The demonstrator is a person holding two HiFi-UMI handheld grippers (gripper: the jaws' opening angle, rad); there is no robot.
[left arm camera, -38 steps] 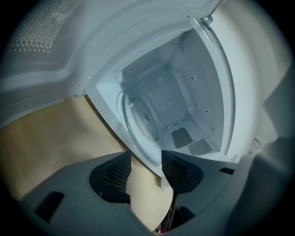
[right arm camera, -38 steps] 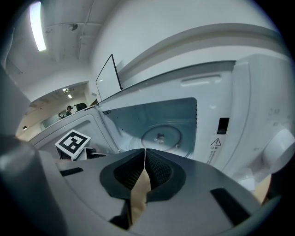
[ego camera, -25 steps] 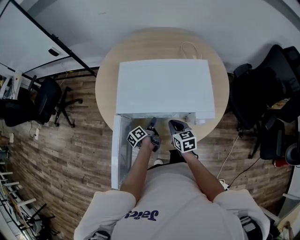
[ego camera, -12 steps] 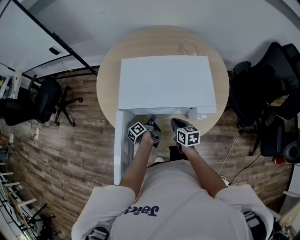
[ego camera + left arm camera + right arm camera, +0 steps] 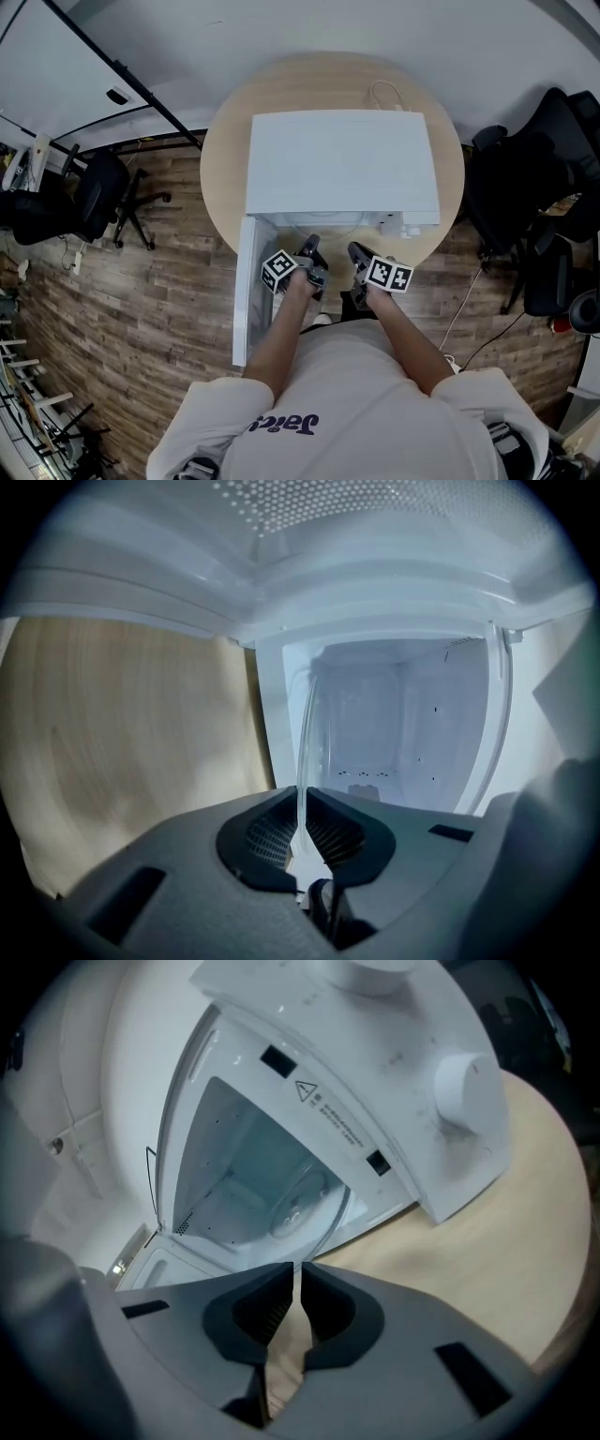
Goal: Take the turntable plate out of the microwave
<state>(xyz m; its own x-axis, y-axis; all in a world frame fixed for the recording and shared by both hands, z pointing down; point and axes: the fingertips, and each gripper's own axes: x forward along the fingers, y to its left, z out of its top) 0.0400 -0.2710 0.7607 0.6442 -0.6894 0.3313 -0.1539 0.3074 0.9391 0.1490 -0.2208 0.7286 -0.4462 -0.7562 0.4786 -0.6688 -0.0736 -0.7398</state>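
A white microwave [image 5: 342, 164] stands on a round wooden table [image 5: 220, 178] with its door [image 5: 246, 291] swung open to the left. The clear glass turntable plate [image 5: 307, 733] shows edge-on in the left gripper view, running back into the cavity. My left gripper [image 5: 300, 803] is at the cavity mouth, and its jaws are closing with the plate's near rim pinched between the pads. In the right gripper view the plate [image 5: 302, 1202] lies inside the cavity. My right gripper [image 5: 297, 1279] hangs shut and empty just outside the opening, over the table edge. Both the left gripper [image 5: 312, 251] and the right gripper [image 5: 356, 253] show in the head view.
The open door juts toward me on the left of my left arm. A white cable [image 5: 382, 94] lies on the table behind the microwave. Black office chairs stand on the wooden floor at the left [image 5: 89, 202] and right [image 5: 534, 187].
My right gripper has rolled, turning its marker cube, and has drawn back a little from the opening. My left gripper has stayed at the cavity mouth.
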